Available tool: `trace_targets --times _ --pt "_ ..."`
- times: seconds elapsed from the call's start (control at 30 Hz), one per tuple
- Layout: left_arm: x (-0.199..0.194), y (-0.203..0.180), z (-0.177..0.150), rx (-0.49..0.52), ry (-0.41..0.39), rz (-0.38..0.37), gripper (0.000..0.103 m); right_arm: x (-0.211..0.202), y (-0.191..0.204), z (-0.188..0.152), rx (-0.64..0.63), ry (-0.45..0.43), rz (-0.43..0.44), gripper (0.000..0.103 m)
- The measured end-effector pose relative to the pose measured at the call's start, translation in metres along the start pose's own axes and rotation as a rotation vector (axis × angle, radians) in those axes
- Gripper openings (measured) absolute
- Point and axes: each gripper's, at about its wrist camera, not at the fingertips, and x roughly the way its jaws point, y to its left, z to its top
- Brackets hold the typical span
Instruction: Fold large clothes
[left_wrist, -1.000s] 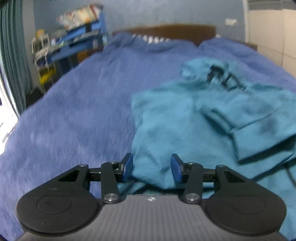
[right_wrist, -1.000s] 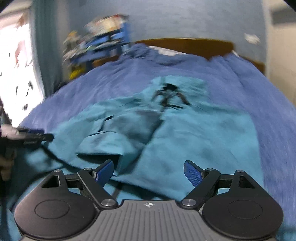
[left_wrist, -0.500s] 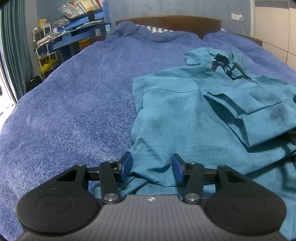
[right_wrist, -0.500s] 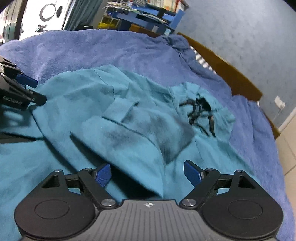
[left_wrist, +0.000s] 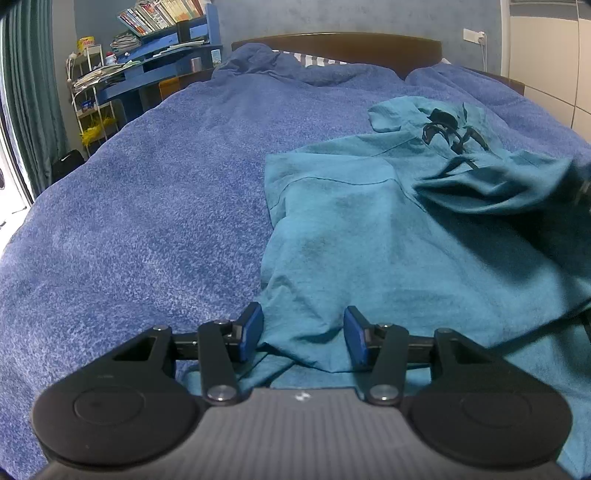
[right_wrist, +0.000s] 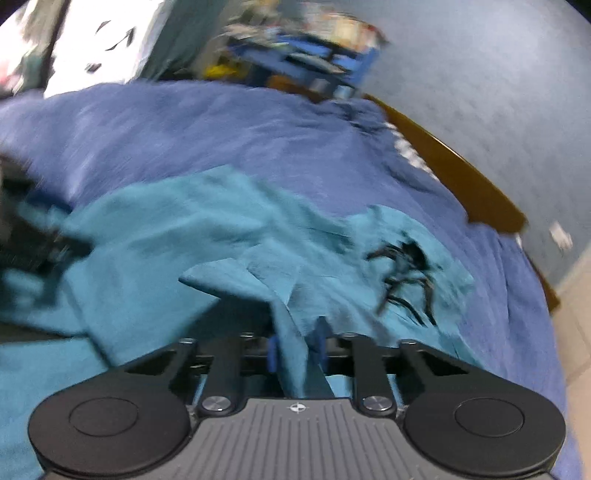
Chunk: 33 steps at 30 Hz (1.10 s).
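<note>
Blue fleece blanket (left_wrist: 155, 206) covers the bed, with your teal hoodie (left_wrist: 369, 236) spread over the right half of the left-wrist frame. Your left gripper (left_wrist: 303, 338) sits spread apart around its near hem; your right gripper (right_wrist: 297, 349) is clamped onto a fold of the hoodie (right_wrist: 236, 280).

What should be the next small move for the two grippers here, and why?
Probably close the left gripper on the teal hoodie hem: its jaws stand open with fabric between them, while the right gripper is shut on a sleeve fold.
</note>
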Motion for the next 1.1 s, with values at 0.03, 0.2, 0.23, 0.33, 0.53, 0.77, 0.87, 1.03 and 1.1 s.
trace_targets --times 0.03,0.2,0.23,0.33,0.53,0.77,0.87,1.03,1.1 --pt "0.0 0.0 0.0 -0.001 0.0 0.0 0.047 -0.003 -0.015 -0.001 0.059 -0.006 -0.007 0.015" --pt "0.0 0.0 0.0 0.0 0.0 -0.001 0.048 -0.022 -0.097 -0.031 0.44 -0.028 -0.073 0.014" --pt "-0.001 -0.001 0.001 0.001 0.0 -0.002 0.049 -0.024 -0.109 -0.041 0.51 -0.025 -0.081 0.015" --pt "0.0 -0.003 0.0 0.011 -0.001 -0.004 0.051 -0.028 -0.147 -0.083 0.771 0.02 -0.071 0.018" --pt "0.0 -0.003 -0.001 0.016 -0.001 -0.003 0.051 -0.037 -0.168 -0.162 1.06 0.101 -0.071 0.02" --pt "-0.003 -0.002 -0.002 0.01 -0.002 -0.015 0.055 -0.047 -0.17 -0.196 1.163 0.06 -0.028 0.008" --pt "-0.007 -0.001 -0.002 -0.01 -0.008 -0.04 0.057 -0.054 -0.173 -0.195 1.181 0.026 -0.032 0.004" --pt "-0.011 -0.005 -0.001 -0.012 -0.012 -0.086 0.062 -0.06 -0.179 -0.194 1.178 0.024 -0.066 0.003" --pt "-0.013 -0.009 -0.002 0.004 -0.011 -0.095 0.062 -0.064 -0.18 -0.2 1.187 0.034 -0.081 0.003"
